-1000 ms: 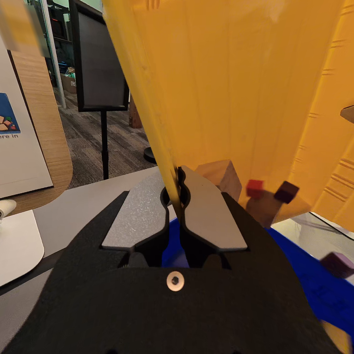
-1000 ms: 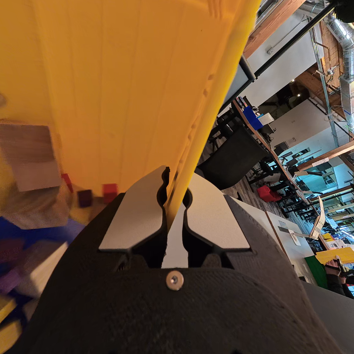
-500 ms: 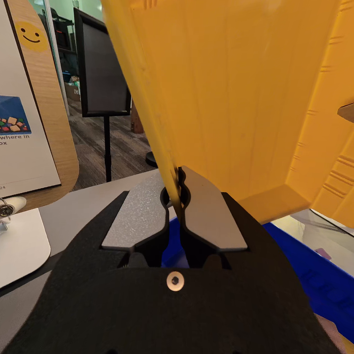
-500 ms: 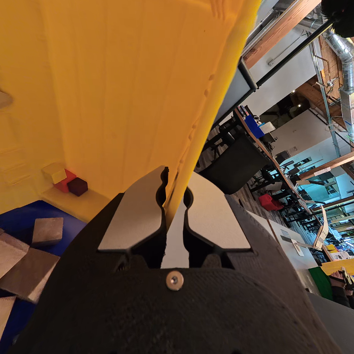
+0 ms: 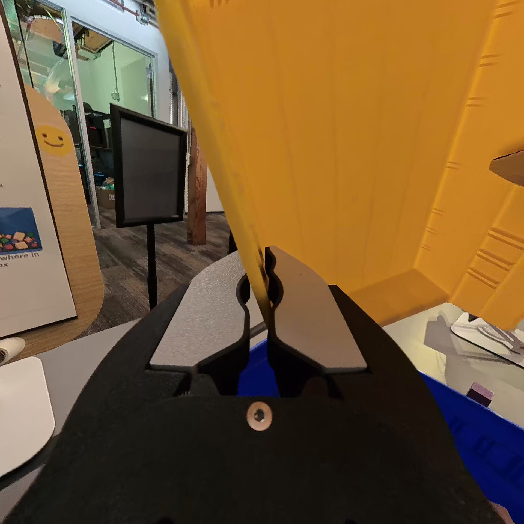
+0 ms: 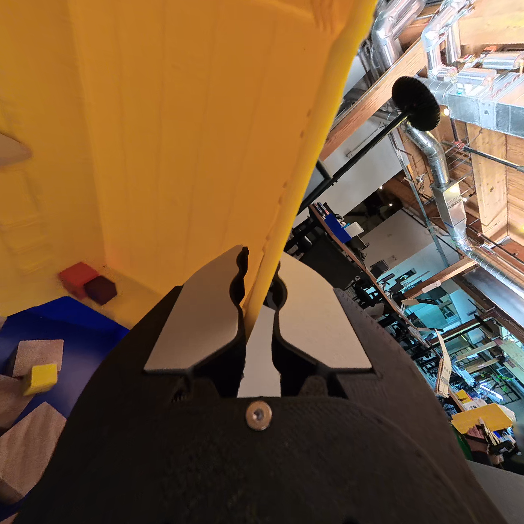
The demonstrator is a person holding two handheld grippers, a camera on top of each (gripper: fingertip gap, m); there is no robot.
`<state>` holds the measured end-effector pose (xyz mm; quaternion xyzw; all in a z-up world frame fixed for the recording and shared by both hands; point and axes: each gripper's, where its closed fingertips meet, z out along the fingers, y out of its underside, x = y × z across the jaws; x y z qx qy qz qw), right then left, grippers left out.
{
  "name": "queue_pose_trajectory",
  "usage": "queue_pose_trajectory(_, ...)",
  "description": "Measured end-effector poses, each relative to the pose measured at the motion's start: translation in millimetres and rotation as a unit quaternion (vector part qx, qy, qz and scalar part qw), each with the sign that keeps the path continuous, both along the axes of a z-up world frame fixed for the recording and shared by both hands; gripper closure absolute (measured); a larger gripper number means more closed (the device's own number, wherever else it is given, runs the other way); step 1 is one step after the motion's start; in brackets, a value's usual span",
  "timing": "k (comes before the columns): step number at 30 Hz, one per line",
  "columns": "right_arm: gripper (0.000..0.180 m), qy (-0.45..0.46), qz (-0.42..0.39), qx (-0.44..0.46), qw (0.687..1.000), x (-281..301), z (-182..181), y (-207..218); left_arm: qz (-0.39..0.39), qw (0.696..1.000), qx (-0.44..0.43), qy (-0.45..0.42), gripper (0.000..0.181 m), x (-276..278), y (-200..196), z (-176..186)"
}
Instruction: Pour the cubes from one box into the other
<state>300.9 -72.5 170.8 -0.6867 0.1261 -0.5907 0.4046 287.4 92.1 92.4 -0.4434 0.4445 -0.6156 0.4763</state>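
Your left gripper (image 5: 262,279) and right gripper (image 6: 259,279) each clamp a wall of the tipped yellow plastic box (image 5: 354,127). A small red cube (image 6: 77,278) and dark purple cube (image 6: 100,289) sit in its corner (above the blue plastic box (image 6: 65,320)).

An open-plan office or lab in a converted industrial loft: exposed silver metal ventilation ducts (image 6: 433,158) run under heavy timber ceiling beams (image 6: 368,93), long desks with black office chairs (image 6: 329,255) recede in rows, and a black-framed floor-standing sign holder (image 5: 150,173) stands on dark wood-plank flooring (image 5: 170,255) before glass partition walls (image 5: 45,85).
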Motion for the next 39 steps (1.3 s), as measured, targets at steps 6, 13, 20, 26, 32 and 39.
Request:
queue_pose_trajectory(6, 0.166, -0.042, 0.010, 0.019, 0.999, -11.5, 18.1, -8.0, 0.009, 0.999, 0.019, -0.041, 0.174, -9.9, -5.8, 22.6)
queue_pose_trajectory(13, 0.164, -0.025, 0.010, 0.024, 0.999, -26.3, 39.2, -12.4, -0.003, 1.000, 0.026, -0.017, 0.174, -23.9, -10.2, 46.7)
queue_pose_trajectory(20, 0.154, 0.153, 0.089, 0.085, 0.980, -73.4, 58.5, 36.5, 0.043, 0.983, 0.120, 0.129, 0.175, -97.3, 46.9, 102.4)
queue_pose_trajectory(26, 0.152, 0.396, 0.159, 0.066, 0.902, -127.2, -13.5, 165.1, 0.152, 0.886, 0.138, 0.417, 0.175, -199.2, 164.6, 58.1)
queue_pose_trajectory(32, 0.153, 0.648, 0.215, -0.064, 0.727, -224.2, -166.9, 294.0, 0.209, 0.751, 0.068, 0.623, 0.176, -321.2, 274.0, -50.2)
queue_pose_trajectory(39, 0.148, 0.722, 0.185, -0.158, 0.648, -291.5, -258.6, 349.8, 0.171, 0.654, -0.049, 0.736, 0.176, -398.2, 314.4, -139.9)
